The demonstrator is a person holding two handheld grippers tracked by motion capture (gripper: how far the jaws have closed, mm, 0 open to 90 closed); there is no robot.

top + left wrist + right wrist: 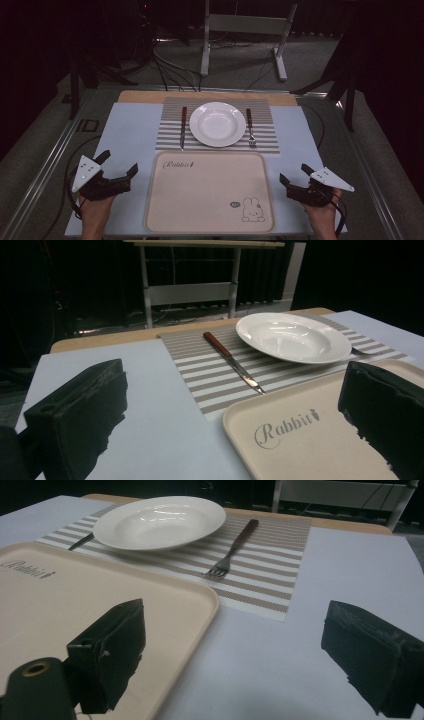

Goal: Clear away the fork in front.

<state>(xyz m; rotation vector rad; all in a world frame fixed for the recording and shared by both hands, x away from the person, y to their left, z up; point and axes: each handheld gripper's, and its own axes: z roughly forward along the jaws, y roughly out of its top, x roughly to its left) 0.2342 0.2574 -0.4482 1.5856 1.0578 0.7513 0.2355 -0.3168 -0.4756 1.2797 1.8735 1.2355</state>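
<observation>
A white deep plate [217, 137] sits in the middle of a striped placemat [170, 140]. A knife with a reddish-brown handle [183, 127] lies left of the plate and a fork [250, 129] lies right of it. A beige tray [200, 200] with a rabbit print lies in front of the mat, bare. My left gripper [118, 163] hovers open just left of the tray, holding nothing. My right gripper [294, 173] is open at the tray's right edge, also with nothing in it. The left gripper view looks past the tray corner [300, 440] to the knife [232, 361] and plate [250, 332]. The right gripper view takes in the fork [230, 550] and plate [115, 535].
A pale blue sheet [130, 135] covers the tabletop, with a wooden strip [145, 96] along the far edge. Beyond the table stands a white metal frame [245, 30] among cables on a dark floor. A metal rail [45, 165] borders the table's left side.
</observation>
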